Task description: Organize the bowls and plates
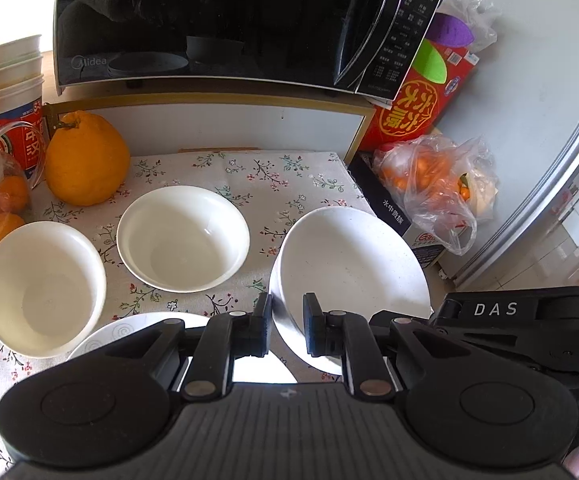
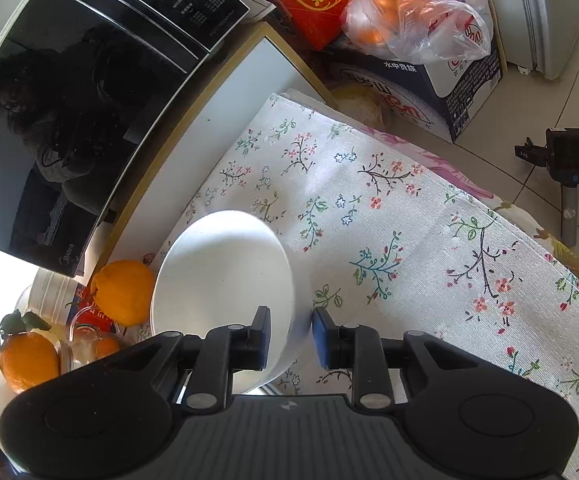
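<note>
Each tool clamps a white bowl's rim: left tool (image 1: pixel 287 324) on one bowl (image 1: pixel 353 264), right tool (image 2: pixel 291 336) on another bowl (image 2: pixel 225 280), above the floral desk (image 2: pixel 409 240).

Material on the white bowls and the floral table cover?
Held bowl and the two empty bowls: probably glazed ceramic or melamine. They are opaque white and smooth, with a soft sheen and thin rims; the look can't settle which. Table cover: woven fabric, matte, with visible weave texture and a printed flower pattern.
</note>
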{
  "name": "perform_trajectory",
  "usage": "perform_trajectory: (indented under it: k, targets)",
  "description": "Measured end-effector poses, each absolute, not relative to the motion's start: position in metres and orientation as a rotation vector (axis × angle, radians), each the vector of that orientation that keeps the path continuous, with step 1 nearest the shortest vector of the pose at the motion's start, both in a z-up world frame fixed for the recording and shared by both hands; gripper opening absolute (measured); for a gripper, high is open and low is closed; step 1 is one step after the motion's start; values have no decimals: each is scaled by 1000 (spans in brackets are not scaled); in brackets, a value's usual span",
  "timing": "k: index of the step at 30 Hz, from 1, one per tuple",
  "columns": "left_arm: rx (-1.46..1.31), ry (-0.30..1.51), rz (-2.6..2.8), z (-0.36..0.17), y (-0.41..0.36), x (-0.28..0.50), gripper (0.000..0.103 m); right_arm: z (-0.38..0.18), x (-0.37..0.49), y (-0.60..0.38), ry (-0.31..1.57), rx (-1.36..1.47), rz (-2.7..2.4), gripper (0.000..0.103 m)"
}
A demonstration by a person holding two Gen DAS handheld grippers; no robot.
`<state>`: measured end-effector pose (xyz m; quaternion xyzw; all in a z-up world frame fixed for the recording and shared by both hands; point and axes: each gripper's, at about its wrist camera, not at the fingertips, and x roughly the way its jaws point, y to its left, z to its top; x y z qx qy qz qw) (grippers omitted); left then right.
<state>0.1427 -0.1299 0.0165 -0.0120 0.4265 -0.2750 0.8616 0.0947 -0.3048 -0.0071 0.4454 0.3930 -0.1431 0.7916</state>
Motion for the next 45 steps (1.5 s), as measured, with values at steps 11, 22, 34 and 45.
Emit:
perform_trajectory:
  k: [11,22,34,45]
  targets:
    - [-100,889,-528,33,-94,123,14,7,84,-279,864,915,-216,22]
    - [-141,902,-455,43,-55,110,14,15,82,-242,888,871,-108,22]
    - [-268,905,-354,26,14,94,14,26,92,-188,904,770,15,22]
    - [-347,948,-241,3,74,85,14,22,112,-128,945,637,156,22]
